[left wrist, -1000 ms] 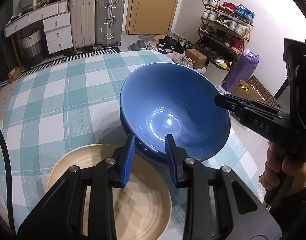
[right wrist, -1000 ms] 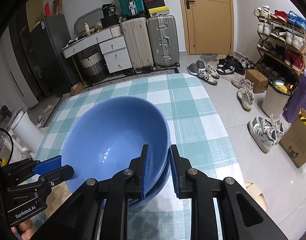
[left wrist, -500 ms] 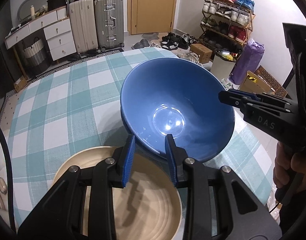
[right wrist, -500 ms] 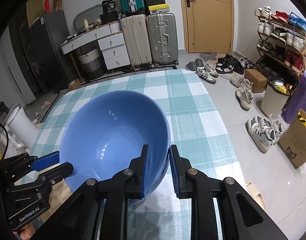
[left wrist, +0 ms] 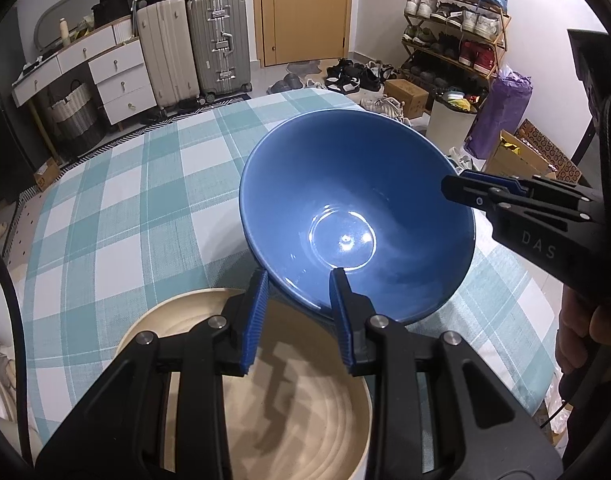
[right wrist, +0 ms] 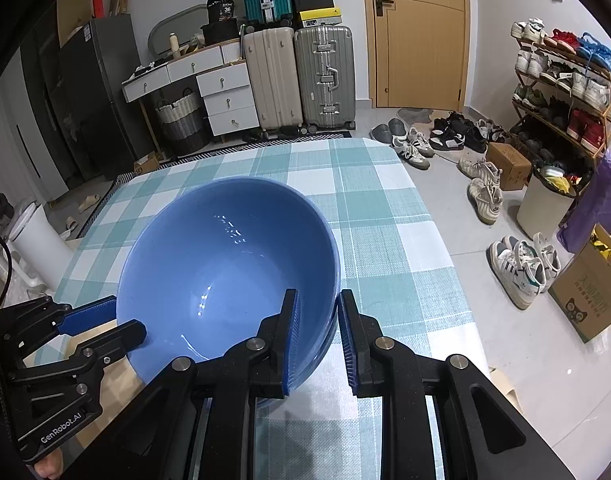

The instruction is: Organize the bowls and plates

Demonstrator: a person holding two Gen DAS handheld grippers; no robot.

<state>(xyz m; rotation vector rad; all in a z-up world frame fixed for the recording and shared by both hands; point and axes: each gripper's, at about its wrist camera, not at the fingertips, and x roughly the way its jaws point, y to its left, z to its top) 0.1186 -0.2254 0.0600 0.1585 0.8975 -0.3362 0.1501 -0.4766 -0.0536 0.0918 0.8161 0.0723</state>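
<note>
Stacked blue bowls [left wrist: 357, 216] are held above the checked tablecloth [left wrist: 117, 208], lifted and tilted. My left gripper [left wrist: 299, 312] grips their near rim, one finger inside, one outside. My right gripper [right wrist: 317, 336] grips the opposite rim the same way; the bowls fill its view [right wrist: 225, 276]. A second blue rim shows just under the top bowl. A beige plate [left wrist: 265, 400] lies on the table below the left gripper.
The table's right edge [right wrist: 437, 248] drops to a floor with shoes and a cardboard box [right wrist: 589, 292]. Suitcases [right wrist: 297, 80], a white dresser [right wrist: 209, 88] and a door stand beyond the far edge. A shoe rack [left wrist: 453, 28] is at the right.
The blue bowls have risen off the table and come toward the beige plate, held by both grippers. More of the plate shows under the left gripper.
</note>
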